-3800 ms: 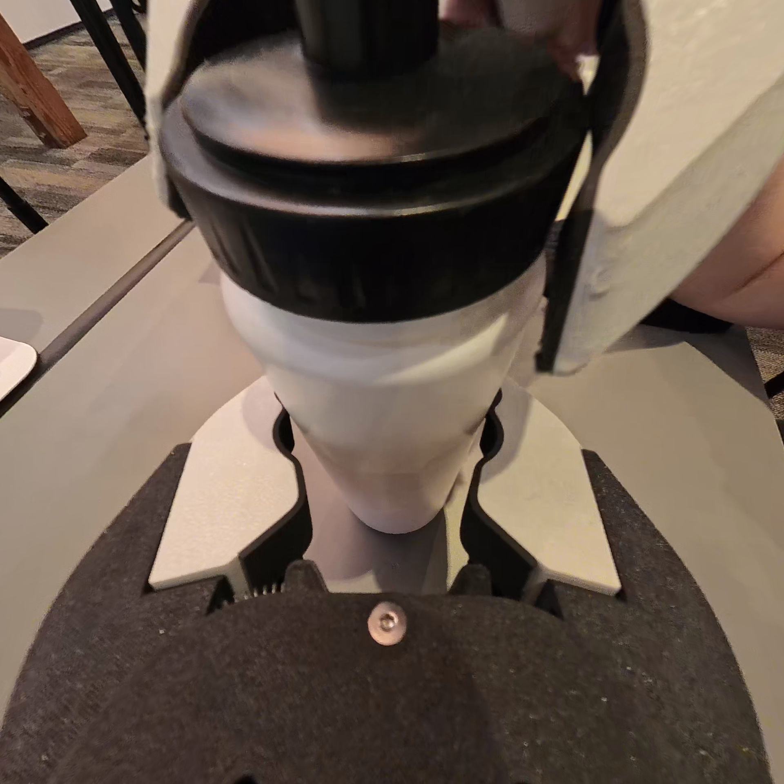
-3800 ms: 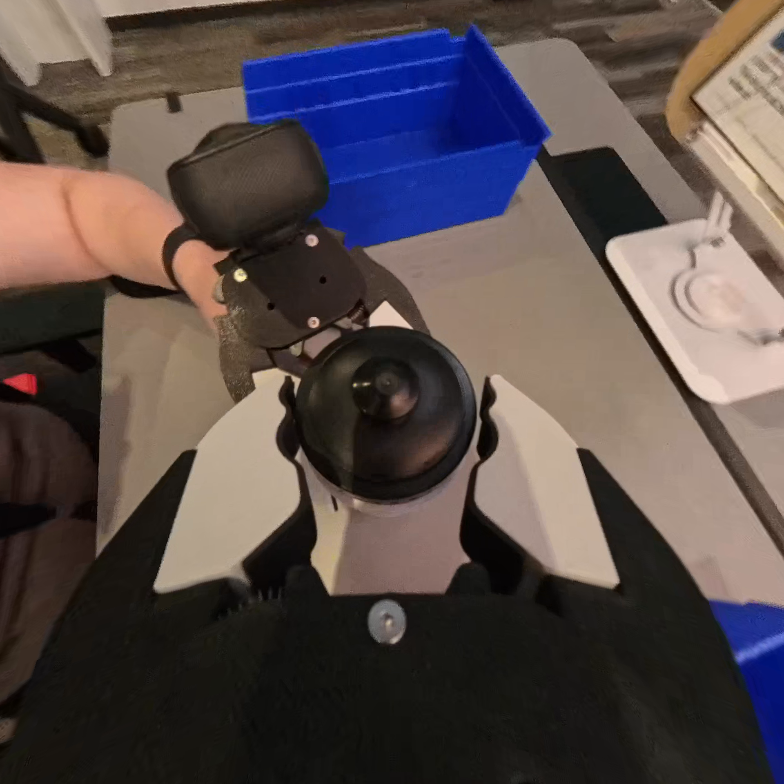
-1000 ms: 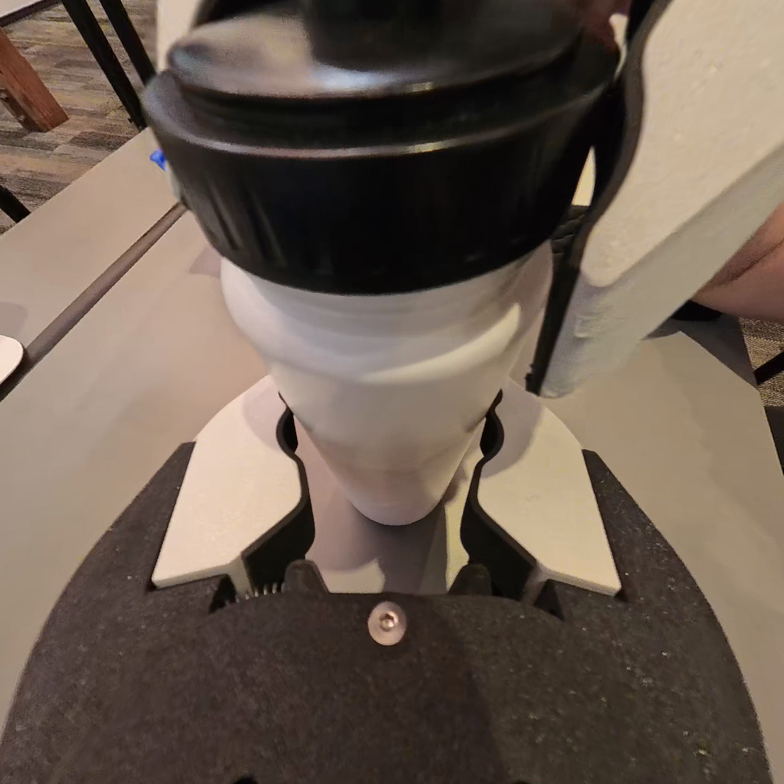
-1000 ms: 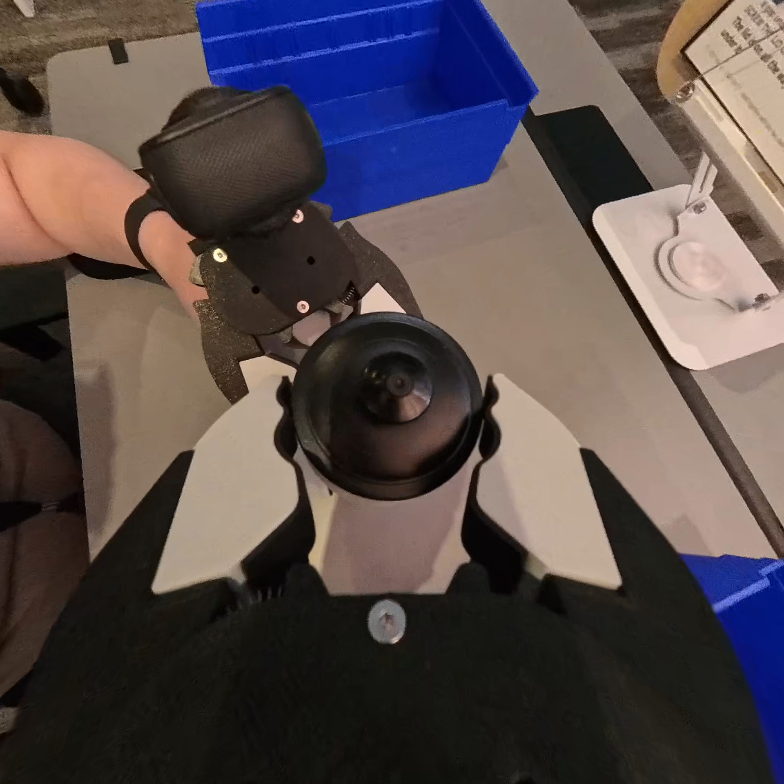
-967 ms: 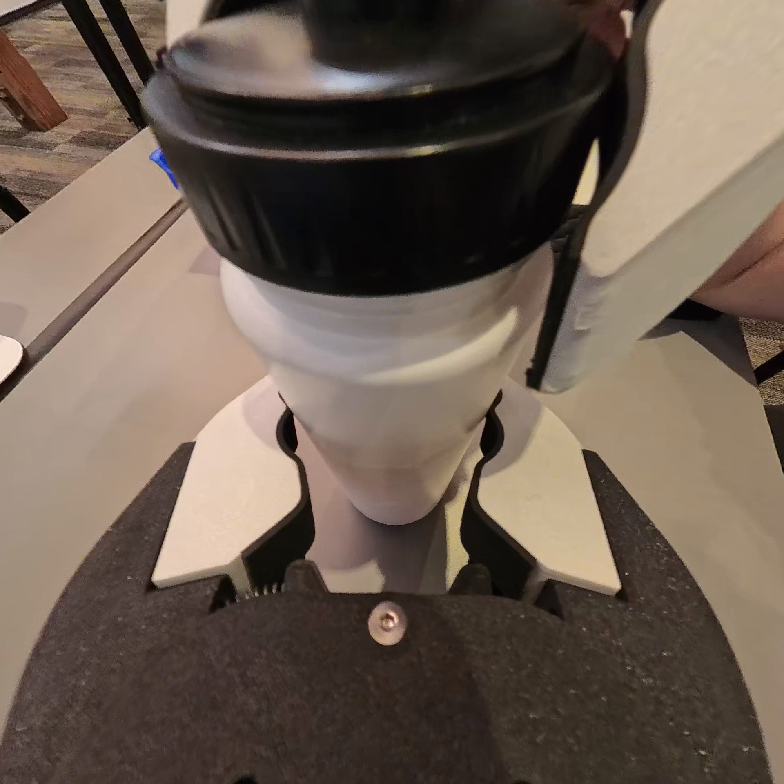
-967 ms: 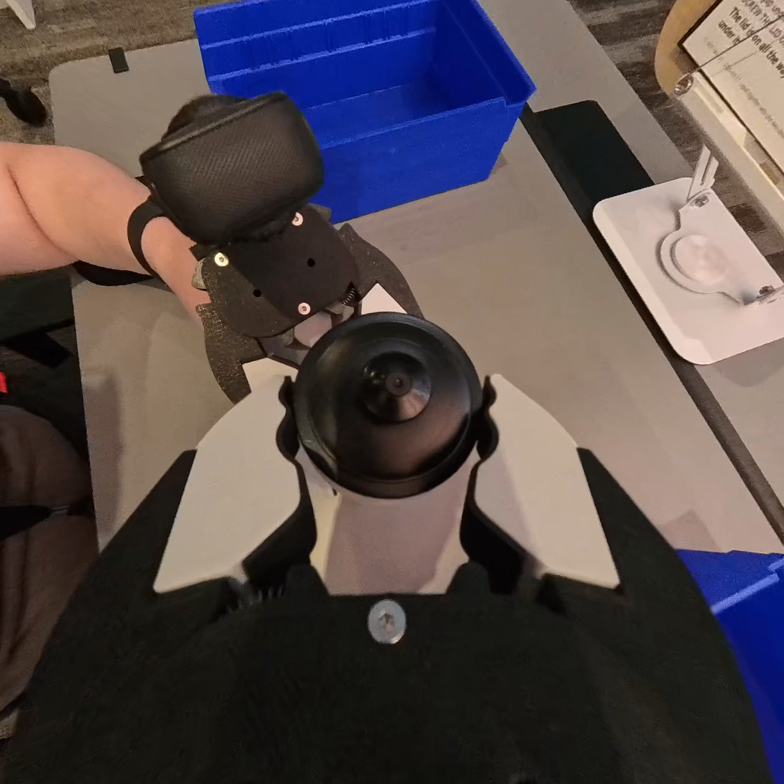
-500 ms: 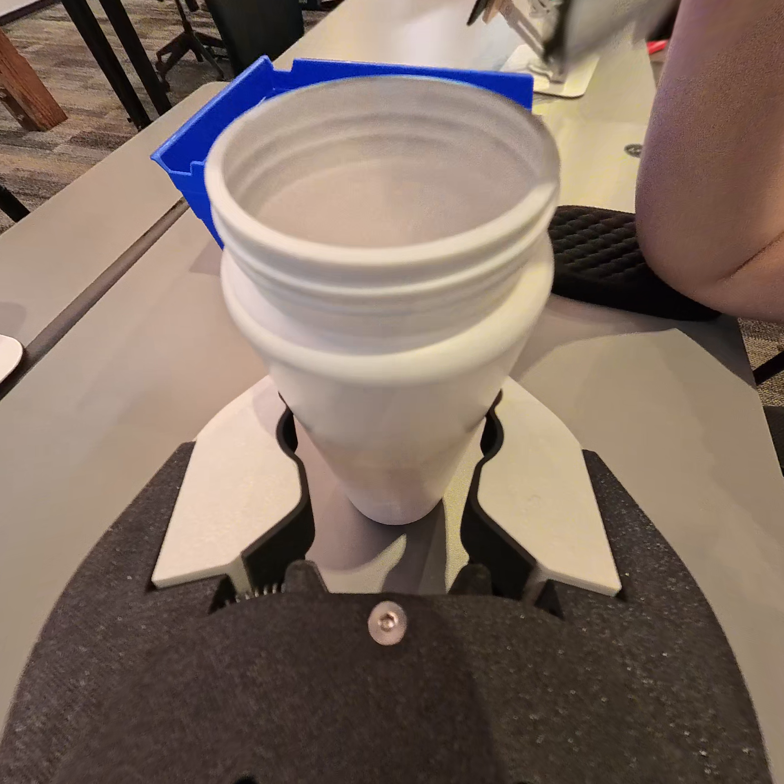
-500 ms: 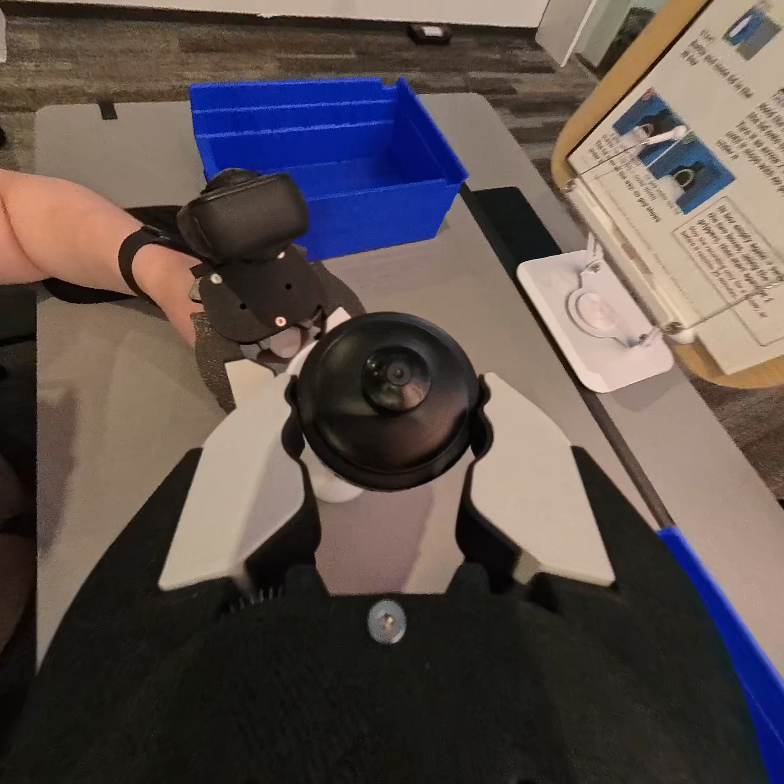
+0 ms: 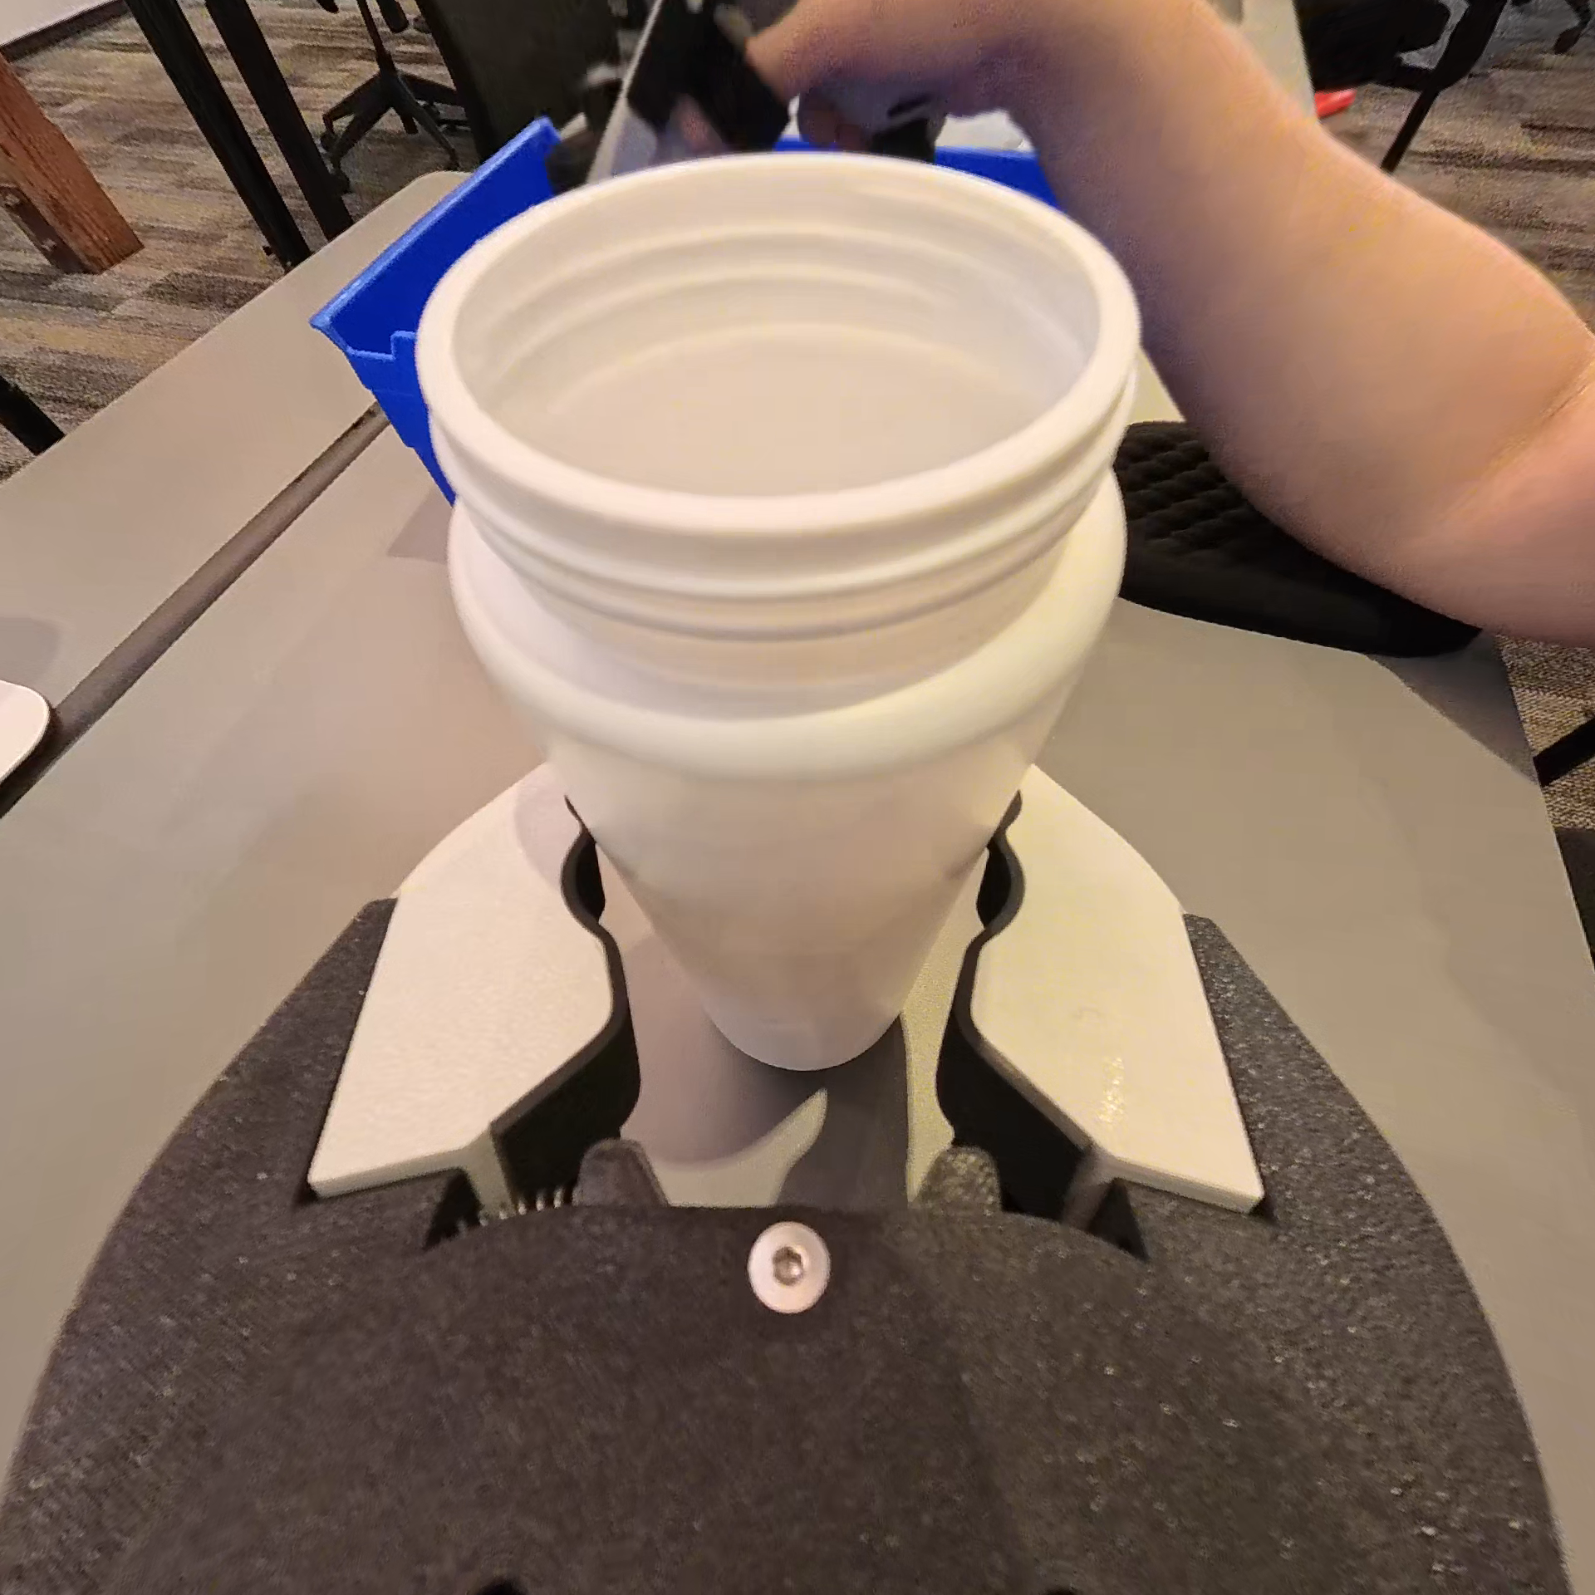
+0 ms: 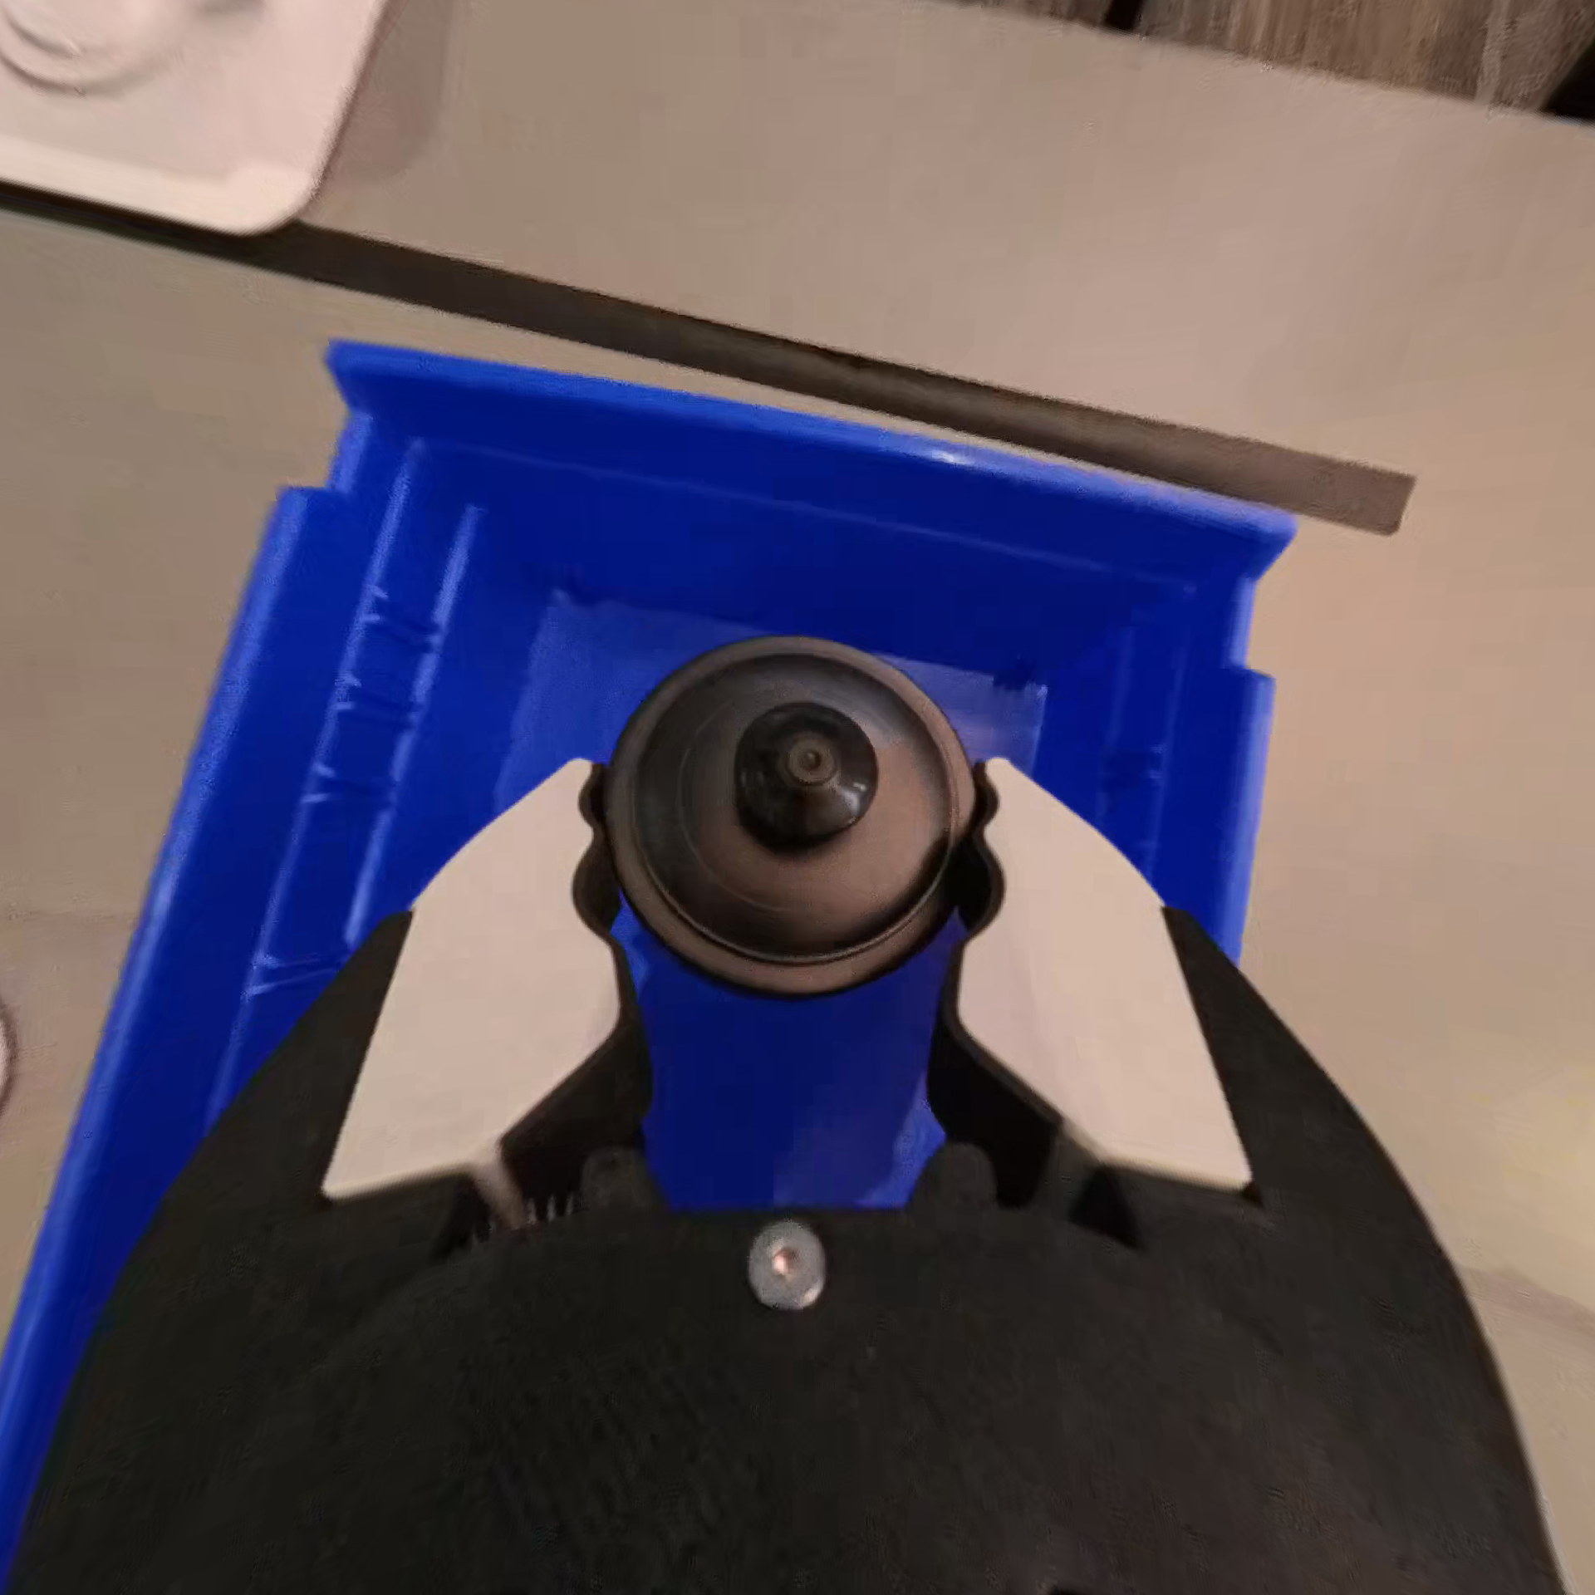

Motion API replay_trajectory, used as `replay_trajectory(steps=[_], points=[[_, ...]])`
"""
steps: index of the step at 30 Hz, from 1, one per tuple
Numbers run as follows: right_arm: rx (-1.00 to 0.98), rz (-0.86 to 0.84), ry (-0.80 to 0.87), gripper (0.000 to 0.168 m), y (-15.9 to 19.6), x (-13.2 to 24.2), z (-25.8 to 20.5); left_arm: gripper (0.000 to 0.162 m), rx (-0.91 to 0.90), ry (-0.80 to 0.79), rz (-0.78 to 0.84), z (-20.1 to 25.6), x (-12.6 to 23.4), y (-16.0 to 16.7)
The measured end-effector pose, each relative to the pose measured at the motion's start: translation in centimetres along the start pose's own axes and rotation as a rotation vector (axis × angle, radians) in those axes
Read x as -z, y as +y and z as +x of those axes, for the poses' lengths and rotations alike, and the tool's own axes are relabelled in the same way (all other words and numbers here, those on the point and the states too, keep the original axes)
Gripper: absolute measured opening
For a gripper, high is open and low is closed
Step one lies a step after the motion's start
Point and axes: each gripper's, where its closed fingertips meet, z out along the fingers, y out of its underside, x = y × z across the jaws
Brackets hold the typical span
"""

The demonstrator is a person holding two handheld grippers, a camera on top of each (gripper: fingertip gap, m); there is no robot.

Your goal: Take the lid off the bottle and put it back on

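Left gripper clamps the lower body of the white bottle, its two pale fingers pressed against opposite sides of the tapered wall, and the bottle stands upright on the grey table with its threaded mouth fully exposed. Right gripper pinches the black lid across its rim, spout knob facing the camera, and holds it above the blue bin, well apart from the bottle; whether the lid hangs clear of the bin floor or rests on it cannot be told from this view. Removal appears complete, so the step in hand is judged to be carrying the lid back and re-seating it. For a clean result, the left grip should stay firm and the bottle vertical, since any tilt of the mouth invites cross-threading. The lid should be brought over the opening with its underside level and its centre above the centre of the mouth, then lowered until the rim sits evenly all round before any twist is applied. A short reverse turn to let the threads drop into register is advisable, followed by steady turning without downward force. The forearm reaching past the bottle, toward the bin, should clear the mouth on the return path.
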Motion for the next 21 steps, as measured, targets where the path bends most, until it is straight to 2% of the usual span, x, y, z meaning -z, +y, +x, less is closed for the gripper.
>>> replay_trajectory(steps=[8,14,18,21], points=[[-0.011,-0.170,0.176,0.081,3.2,-3.3,2.8,0.086,0.001,0.002,-0.002,0.0,0.0,0.0],[-0.011,-0.298,0.164,0.081,5.5,-4.7,3.1,0.086,0.000,0.000,-0.002,0.0,0.0,0.0],[0.048,-0.352,0.174,0.083,5.5,-3.8,2.9,0.086,0.004,-0.015,0.001,-0.3,0.0,0.0],[0.071,-0.260,0.214,0.083,3.2,-1.2,2.6,0.086,0.008,-0.037,-0.005,-0.9,0.2,0.1]])
